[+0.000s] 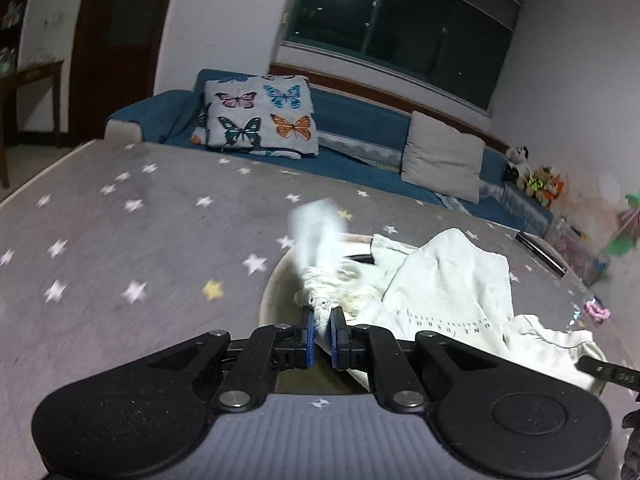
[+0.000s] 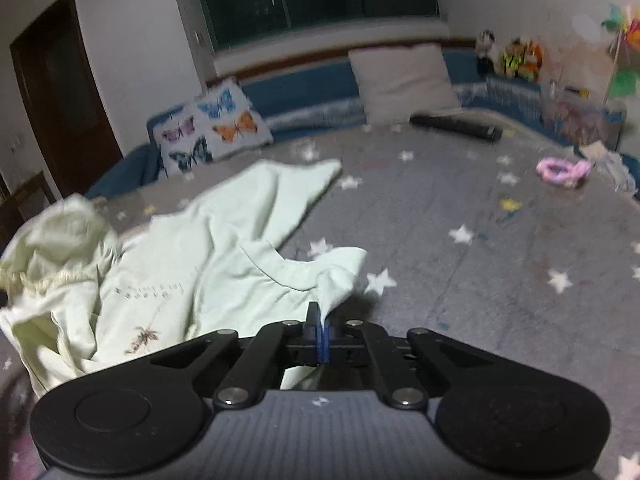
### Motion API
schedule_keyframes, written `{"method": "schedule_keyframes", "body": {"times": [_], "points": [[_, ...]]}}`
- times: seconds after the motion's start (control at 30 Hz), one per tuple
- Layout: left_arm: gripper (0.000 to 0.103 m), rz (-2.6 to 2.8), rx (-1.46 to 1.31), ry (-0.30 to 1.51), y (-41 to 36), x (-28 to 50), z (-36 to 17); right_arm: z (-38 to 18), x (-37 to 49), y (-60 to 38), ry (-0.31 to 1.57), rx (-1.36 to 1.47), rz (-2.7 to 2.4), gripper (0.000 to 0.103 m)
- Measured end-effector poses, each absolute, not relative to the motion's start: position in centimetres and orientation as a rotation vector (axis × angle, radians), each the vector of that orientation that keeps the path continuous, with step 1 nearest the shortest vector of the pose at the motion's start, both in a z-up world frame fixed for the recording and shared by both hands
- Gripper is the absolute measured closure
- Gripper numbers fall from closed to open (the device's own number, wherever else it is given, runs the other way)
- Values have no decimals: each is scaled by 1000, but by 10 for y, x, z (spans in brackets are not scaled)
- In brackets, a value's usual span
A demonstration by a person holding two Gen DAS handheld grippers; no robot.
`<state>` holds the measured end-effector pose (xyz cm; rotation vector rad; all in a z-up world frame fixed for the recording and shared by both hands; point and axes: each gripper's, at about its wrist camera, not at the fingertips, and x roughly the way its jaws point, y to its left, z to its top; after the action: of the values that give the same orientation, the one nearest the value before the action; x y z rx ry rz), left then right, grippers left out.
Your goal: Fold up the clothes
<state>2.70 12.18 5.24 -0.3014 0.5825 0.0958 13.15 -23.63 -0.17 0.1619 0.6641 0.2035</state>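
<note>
The star-printed grey mat bears everything here. On it lies the pale green top, crumpled and half spread, its printed front up, 1 part draped over the rim of a round basket. The basket's inside is mostly hidden by cloth, so I cannot tell what else it holds beyond a gathered, frilly piece of the same pale fabric.

The top looks light, thin and limp; it should sag and bunch wherever it is not held, so hems, shoulder seams or corners seem the best places to pinch.

The left gripper has its jaws closed on a twisted bunch of whitish cloth that stands up blurred above the basket. The right gripper is clamped on a corner of the top beside the neckline.
</note>
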Motion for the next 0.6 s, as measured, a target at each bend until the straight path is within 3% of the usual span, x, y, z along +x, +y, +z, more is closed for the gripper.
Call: {"method": "schedule_keyframes", "body": {"times": [0.4, 0.6], "points": [[94, 79, -328, 687, 134, -75, 37, 31, 22, -289, 634, 142, 170, 102], [86, 14, -272, 796, 126, -90, 27, 19, 1, -299, 729, 94, 123, 99]]}}
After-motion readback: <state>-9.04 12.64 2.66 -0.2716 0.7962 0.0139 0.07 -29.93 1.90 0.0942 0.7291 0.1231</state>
